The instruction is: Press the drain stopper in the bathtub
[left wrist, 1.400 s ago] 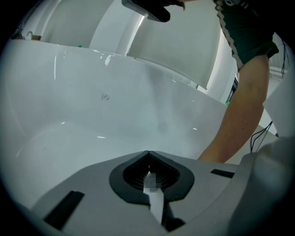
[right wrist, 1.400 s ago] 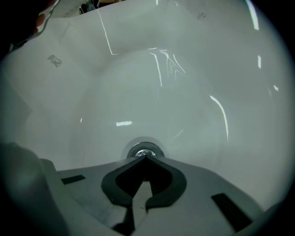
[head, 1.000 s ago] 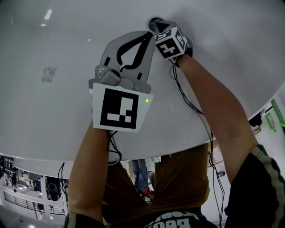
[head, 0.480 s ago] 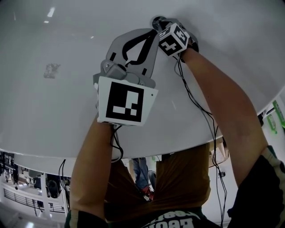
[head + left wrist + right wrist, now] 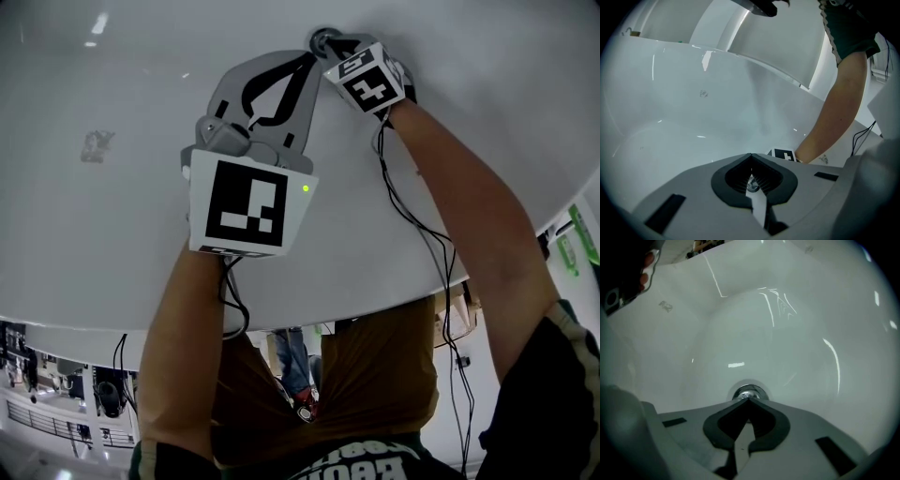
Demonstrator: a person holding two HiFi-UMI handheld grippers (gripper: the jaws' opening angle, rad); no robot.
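The drain stopper (image 5: 746,393) sits in the floor of the bathtub (image 5: 801,333). Your right gripper (image 5: 749,399), jaws together, has its tips at the stopper's near edge. Your left gripper (image 5: 307,61), jaws also together, crowds in just beside it.

Open white bathtub floor (image 5: 801,333) surrounds the round chrome drain stopper (image 5: 746,393). The grey left tool (image 5: 312,58) crowds one side.
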